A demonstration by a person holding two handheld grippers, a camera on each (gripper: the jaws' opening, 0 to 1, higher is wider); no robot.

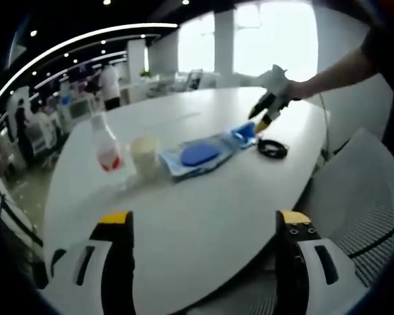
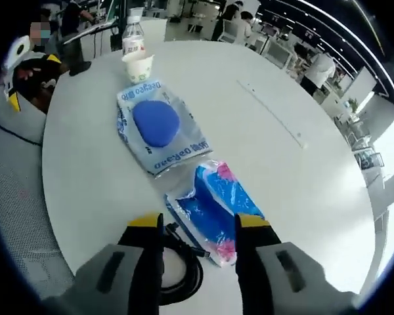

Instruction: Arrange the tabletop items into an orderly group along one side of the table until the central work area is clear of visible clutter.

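1. Currently, the right gripper (image 2: 199,226) is seen poised over the blue snack packet (image 2: 217,210) near the bench (image 2: 302,85) edge, its jaws spread apart with nothing between them; whether the tips touch the packet cannot be told.
2. The left gripper (image 1: 207,226) is held back over the near edge of the bench, jaws wide apart and empty.
3. The blue snack packet is judged light, soft and crinkly (a film wrapper, likely slippery); it would best be pinched across its narrow width near one end, gently, so the contents are not crushed.
4. Just beside it lies a clear bag (image 2: 159,128) with a blue round pad inside, flat and limp; a hold at a corner or edge seam seems safest, since the bag would sag from the middle.
5. A coiled black cable (image 2: 184,275) lies touching or just under the packet's near end, floppy and apt to snag.
6. Farther along stand a paper cup (image 2: 138,65) and a plastic bottle (image 2: 133,36), close together. The cup's contents cannot be made out; the bottle shows a reddish label (image 1: 108,159), and its fill level is unclear.
7. The cup is judged light and easily tipped or squashed, so a low, gentle hold is advised; the bottle is stiffer and may be held at mid-body.
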